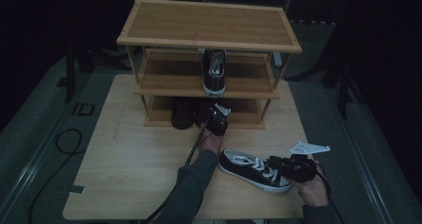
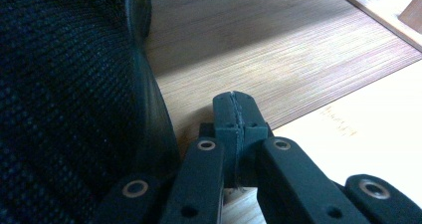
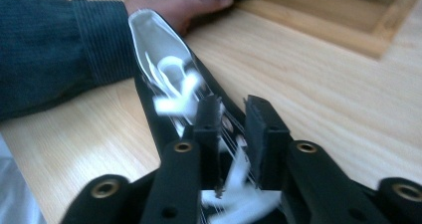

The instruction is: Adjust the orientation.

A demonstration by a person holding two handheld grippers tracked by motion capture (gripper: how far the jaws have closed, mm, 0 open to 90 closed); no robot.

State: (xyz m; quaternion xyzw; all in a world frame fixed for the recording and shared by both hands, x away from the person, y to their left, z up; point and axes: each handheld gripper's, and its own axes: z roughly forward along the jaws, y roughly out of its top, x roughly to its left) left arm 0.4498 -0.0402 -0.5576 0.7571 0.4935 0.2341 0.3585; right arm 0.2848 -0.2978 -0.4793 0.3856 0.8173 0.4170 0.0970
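Sneaker [image 1: 254,170] flat on the counter [image 1: 129,164], toe toward the right gripper [image 1: 279,163], well apart from the shoe rack [image 1: 209,59]. Right gripper part open, straddling the laces without pinching. Left gripper [image 1: 215,115] closed on nothing, beside the dark shoe [image 1: 182,113] on the bottom shelf. To grip well: lower over the tongue, clamp the upper rather than loose laces, lift level, then steer toward the free spot beside the shelved sneaker [image 1: 214,70].

A pale wooden bench [image 1: 124,174] is sitting on grey floor [image 1: 45,119], dark surroundings are filling the frame's upper edges, and dim light is falling.
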